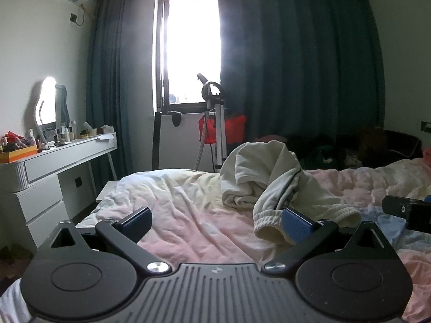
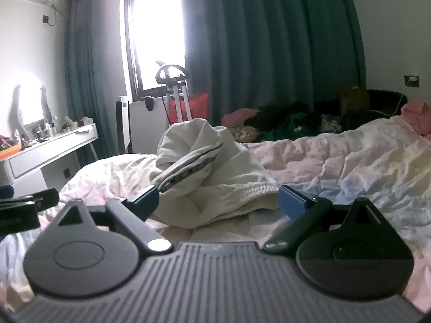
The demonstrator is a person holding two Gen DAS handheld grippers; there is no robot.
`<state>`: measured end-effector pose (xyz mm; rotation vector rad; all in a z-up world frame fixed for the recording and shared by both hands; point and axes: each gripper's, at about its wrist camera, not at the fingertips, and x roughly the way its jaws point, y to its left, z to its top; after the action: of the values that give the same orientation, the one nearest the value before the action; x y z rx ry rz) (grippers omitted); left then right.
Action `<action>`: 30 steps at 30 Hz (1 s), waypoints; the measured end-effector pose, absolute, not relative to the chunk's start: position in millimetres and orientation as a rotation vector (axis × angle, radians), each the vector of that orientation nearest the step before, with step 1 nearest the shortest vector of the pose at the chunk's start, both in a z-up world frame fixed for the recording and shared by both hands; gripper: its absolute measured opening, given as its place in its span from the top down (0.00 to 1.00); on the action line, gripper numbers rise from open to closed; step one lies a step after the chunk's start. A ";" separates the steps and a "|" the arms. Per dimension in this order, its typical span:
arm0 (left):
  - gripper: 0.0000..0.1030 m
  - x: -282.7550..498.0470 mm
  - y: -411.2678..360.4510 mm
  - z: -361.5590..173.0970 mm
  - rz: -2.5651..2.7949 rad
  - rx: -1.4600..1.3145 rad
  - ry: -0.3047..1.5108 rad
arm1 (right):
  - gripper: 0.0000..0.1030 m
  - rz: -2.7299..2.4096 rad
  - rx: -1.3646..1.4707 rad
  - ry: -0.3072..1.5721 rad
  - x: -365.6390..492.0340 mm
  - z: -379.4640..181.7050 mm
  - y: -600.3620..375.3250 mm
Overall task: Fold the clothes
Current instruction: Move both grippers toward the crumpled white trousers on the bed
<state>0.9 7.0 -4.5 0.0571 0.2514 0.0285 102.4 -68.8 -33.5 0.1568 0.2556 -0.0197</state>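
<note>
Both grippers are held low over the quilt [image 1: 188, 215]: the left gripper [image 1: 215, 219] with jaws spread wide and empty, the right gripper [image 2: 218, 199] likewise parted around the ribbed hem. A cream garment [image 2: 204, 161] lies crumpled in a heap. Gripping and spreading flat is judged the step at hand.

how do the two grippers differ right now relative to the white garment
The left gripper sits to the side of the white garment: only one of its fingers is at the elastic hem, and bare bedding fills most of its gap. The right gripper faces the garment squarely, with the hem spanning its gap. Both are wide open and low over the bed, gripping nothing.
</note>
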 end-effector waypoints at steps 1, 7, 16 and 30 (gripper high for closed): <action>0.00 0.5 7.4 -4.8 0.027 0.056 0.251 | 0.06 -0.019 0.155 0.256 102.6 -33.7 -68.8; 0.00 -2.2 8.3 -6.3 0.032 0.057 0.250 | 0.06 -0.011 0.150 0.252 101.4 -33.1 -66.9; 0.00 -0.2 6.3 -7.1 0.024 0.063 0.273 | 0.06 -0.001 0.156 0.248 99.5 -31.4 -65.8; 0.00 12.7 -2.5 -15.4 0.008 0.127 0.337 | 0.06 0.009 0.163 0.272 102.7 -32.5 -67.6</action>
<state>12.7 -2.5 -15.4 0.1274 0.3372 0.0078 102.7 -67.6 -32.5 0.1633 0.2716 0.0089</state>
